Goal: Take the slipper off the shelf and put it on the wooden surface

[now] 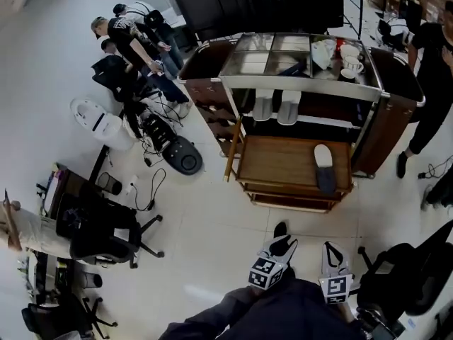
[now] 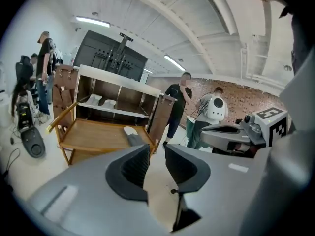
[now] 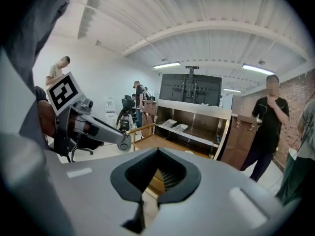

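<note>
A slipper (image 1: 324, 167) with a pale insole and a dark toe lies on the right side of the wooden surface (image 1: 279, 163), and it also shows as the slipper (image 2: 130, 132) in the left gripper view. Two pale slippers (image 1: 263, 105) (image 1: 289, 107) stand side by side on the shelf (image 1: 340, 122) above it. My left gripper (image 1: 282, 246) (image 2: 156, 154) is held low, well back from the cart, its jaws apart with nothing between them. My right gripper (image 1: 331, 255) (image 3: 157, 154) hangs beside it, jaw tips together, empty.
The metal cart (image 1: 304, 80) carries white cups (image 1: 350, 59) on its top. A group of people (image 1: 131, 37) stands at the back left, and another person (image 1: 432, 83) at the cart's right. Office chairs (image 1: 106, 236) and cables (image 1: 152, 129) crowd the left floor. A dark chair (image 1: 403, 282) is close on my right.
</note>
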The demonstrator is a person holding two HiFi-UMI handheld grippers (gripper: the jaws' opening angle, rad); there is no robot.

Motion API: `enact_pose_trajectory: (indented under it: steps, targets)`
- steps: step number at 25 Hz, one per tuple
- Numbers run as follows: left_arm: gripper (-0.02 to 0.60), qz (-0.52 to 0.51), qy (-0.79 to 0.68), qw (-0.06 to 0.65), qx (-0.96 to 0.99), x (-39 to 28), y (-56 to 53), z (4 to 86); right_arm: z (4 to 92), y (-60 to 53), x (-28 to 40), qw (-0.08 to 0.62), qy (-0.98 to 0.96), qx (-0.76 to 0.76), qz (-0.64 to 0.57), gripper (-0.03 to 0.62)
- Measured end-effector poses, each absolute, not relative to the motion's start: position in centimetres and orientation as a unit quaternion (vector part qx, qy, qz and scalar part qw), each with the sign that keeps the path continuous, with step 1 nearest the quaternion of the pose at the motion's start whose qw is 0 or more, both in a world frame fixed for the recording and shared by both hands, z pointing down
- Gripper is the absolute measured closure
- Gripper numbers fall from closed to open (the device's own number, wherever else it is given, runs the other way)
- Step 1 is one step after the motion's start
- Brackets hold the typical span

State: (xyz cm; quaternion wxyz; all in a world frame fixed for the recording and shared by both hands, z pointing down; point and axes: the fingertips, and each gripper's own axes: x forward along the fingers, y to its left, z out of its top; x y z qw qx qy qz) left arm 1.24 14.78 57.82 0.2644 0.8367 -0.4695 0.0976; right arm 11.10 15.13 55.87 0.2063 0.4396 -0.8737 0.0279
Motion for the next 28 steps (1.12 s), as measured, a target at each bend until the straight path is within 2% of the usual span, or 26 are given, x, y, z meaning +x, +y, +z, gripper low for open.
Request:
enact_pose_trajectory:
  steps: [5,9,15,28]
  targets:
    - [0.462,0.069,-0.485,0.255,0.834,1.8,16.6,56.6,54.9,16.6,9.6,0.206,-0.883,0.422,-0.003,0.605]
    - [0.462,0.088,-0.464,0.257,0.843,2.5,19.1,57.2,55.0,18.9,8.9,0.204,-0.884,0.421,0.005,0.605]
    - [0.469,0.090,-0.469,0.256,0.841,1.2,20.1,56.9,54.6,20.5,9.2,0.210,-0.882,0.421,-0.007,0.605]
    - [0.477,0.075,-0.458,0.251,0.850,3.7,24.0,56.7,54.9,24.5,11.2,0.213,-0.874,0.437,-0.011,0.605]
